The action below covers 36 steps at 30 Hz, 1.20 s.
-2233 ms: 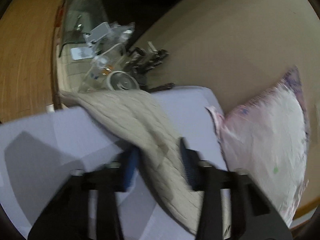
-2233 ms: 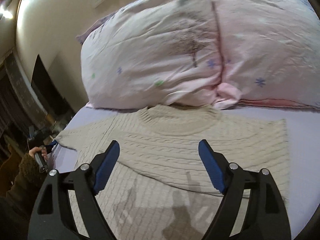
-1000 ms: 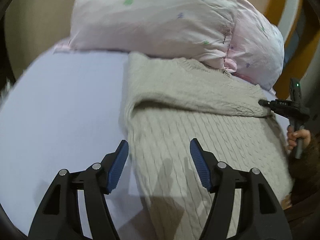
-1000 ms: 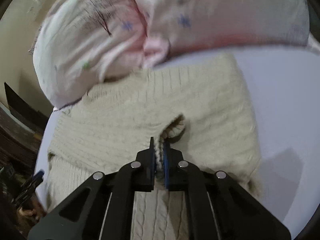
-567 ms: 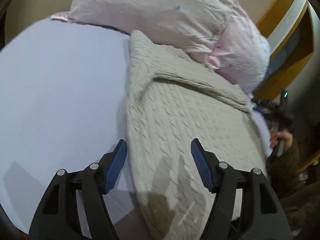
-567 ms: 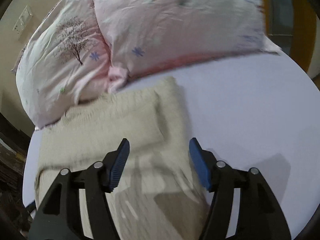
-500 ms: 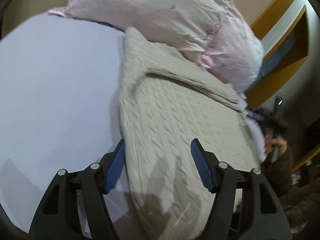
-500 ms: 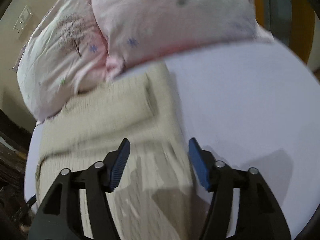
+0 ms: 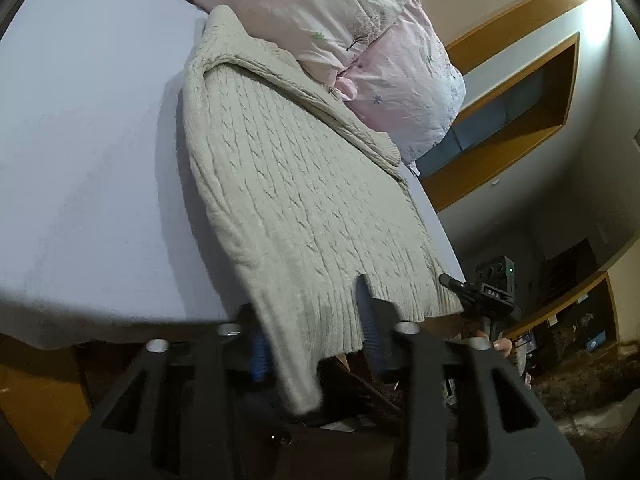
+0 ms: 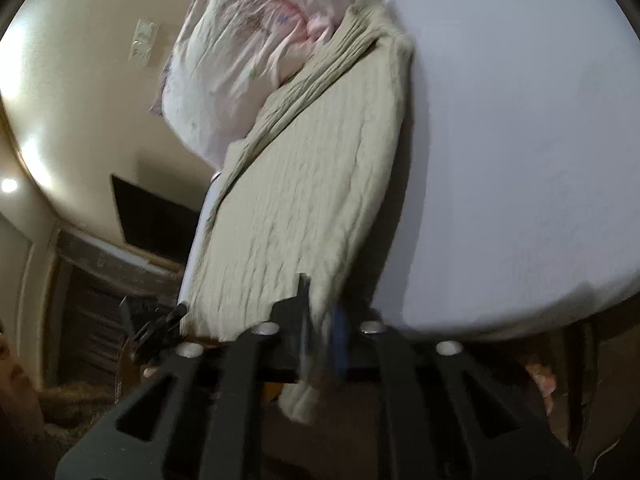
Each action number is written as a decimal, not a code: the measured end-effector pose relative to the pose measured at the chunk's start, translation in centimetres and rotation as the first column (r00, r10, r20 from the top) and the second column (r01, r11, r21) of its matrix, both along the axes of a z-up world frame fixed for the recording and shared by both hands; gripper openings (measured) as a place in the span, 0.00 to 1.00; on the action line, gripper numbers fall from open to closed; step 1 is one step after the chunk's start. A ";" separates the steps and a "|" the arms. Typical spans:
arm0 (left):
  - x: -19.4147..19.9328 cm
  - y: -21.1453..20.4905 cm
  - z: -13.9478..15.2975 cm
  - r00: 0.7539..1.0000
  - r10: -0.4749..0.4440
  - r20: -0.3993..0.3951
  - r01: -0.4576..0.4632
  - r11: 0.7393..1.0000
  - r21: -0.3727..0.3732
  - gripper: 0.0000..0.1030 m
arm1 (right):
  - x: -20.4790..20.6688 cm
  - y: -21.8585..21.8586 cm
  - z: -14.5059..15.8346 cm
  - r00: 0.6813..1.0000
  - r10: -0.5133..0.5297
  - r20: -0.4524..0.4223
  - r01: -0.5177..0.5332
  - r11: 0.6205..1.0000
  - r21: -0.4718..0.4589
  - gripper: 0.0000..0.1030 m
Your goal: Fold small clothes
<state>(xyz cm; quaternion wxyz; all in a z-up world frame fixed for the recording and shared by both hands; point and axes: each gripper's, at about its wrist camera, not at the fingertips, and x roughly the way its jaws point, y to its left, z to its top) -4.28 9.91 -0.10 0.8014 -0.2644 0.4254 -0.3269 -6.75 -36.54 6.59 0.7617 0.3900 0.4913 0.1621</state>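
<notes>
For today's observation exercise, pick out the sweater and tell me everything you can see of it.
The sweater is beige cable knit, thick and soft-looking, with a ribbed hem. It lies flat on the lilac sheet, sleeves folded in across its top, which touches the pink pillows. Its hem end hangs over the bed edge. The left gripper straddles one hem corner, jaws not clearly closed. The right gripper looks nearly shut on the other corner, though that view is blurred.
</notes>
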 end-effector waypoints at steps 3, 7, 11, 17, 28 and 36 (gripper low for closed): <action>1.4 0.1 2.0 1.000 0.007 0.029 -0.006 1.000 -0.020 0.07 | 2.4 0.6 2.5 0.995 0.002 0.100 -0.005 1.000 0.028 0.08; 6.9 0.5 6.7 0.986 0.093 0.142 -0.097 0.995 0.025 0.07 | 8.2 -0.6 7.1 0.962 -0.049 0.270 0.043 0.999 0.030 0.08; 15.2 1.1 8.5 0.953 0.251 0.172 -0.262 0.964 0.041 0.07 | 17.7 -3.2 7.3 0.926 -0.238 0.293 0.217 0.971 0.102 0.08; 28.6 -0.6 5.2 0.930 0.362 0.059 -0.366 0.915 0.169 0.07 | 25.5 -6.7 -1.3 0.865 -0.501 0.009 0.498 0.862 0.091 0.07; 28.4 1.9 5.9 0.914 0.401 0.051 -0.405 0.906 0.125 0.85 | 27.5 -8.5 -1.7 0.790 -0.603 0.110 0.574 0.791 0.210 0.84; 26.0 0.8 3.7 0.954 0.298 -0.011 -0.289 0.933 0.214 0.79 | 25.6 -9.2 -0.1 0.813 -0.553 0.180 0.528 0.832 0.170 0.91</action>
